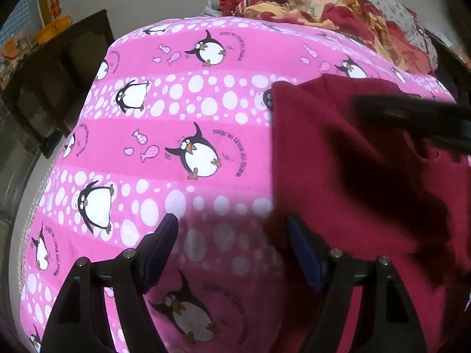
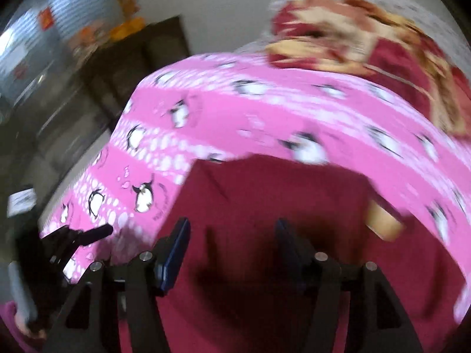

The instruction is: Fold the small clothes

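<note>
A dark red garment [image 1: 353,176] lies flat on the pink penguin-print bed sheet [image 1: 176,117], at the right of the left wrist view. My left gripper [image 1: 232,223] is open and empty, hovering over the garment's left edge, one finger above the sheet and one above the cloth. My right gripper [image 2: 232,226] is open and empty above the garment [image 2: 265,200]; this view is motion-blurred. The right gripper also shows as a dark blurred bar in the left wrist view [image 1: 412,117], and the left gripper shows in the right wrist view [image 2: 85,235].
A heap of red and yellow clothes [image 1: 309,3] lies at the far end of the bed, also in the right wrist view [image 2: 368,35]. A dark wooden cabinet [image 1: 59,73] stands left of the bed. The sheet's left edge drops to the floor.
</note>
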{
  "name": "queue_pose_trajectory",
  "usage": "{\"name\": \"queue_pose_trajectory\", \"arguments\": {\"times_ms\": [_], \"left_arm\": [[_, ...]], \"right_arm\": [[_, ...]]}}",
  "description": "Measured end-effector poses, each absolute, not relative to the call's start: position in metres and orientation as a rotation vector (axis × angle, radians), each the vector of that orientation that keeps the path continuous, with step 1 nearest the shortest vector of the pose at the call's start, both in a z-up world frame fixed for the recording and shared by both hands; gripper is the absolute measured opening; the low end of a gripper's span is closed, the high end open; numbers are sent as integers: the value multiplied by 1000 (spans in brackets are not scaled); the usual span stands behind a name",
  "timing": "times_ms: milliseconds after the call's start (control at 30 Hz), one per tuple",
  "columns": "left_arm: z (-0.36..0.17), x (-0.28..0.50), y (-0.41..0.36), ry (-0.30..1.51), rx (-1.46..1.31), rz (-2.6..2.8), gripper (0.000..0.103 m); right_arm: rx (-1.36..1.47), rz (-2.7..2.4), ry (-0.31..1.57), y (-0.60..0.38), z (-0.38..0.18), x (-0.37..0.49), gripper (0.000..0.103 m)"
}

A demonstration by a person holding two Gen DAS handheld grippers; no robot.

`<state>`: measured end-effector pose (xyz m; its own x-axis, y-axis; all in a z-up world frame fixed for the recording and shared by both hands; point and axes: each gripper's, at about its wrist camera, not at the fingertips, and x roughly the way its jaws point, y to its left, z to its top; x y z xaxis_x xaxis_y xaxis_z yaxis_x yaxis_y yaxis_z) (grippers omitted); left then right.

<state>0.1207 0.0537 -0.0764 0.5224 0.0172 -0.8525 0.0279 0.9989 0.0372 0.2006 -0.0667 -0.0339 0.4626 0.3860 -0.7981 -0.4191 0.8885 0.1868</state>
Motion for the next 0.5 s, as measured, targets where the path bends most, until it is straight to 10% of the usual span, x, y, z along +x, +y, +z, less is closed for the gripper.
{"name": "queue_pose_trajectory", "arguments": {"times_ms": [100, 200, 500], "left_arm": [[-77, 123, 58, 1025, 30, -13, 77], [-78, 125, 61, 1029, 1, -20, 77], [-80, 128, 62, 1028, -3, -14, 77]], "right_arm": [[-89, 505, 1023, -39, -55, 224, 63], [-136, 495, 1073, -24, -67, 237, 5], [-84, 477, 1049, -13, -75, 242, 6]]}}
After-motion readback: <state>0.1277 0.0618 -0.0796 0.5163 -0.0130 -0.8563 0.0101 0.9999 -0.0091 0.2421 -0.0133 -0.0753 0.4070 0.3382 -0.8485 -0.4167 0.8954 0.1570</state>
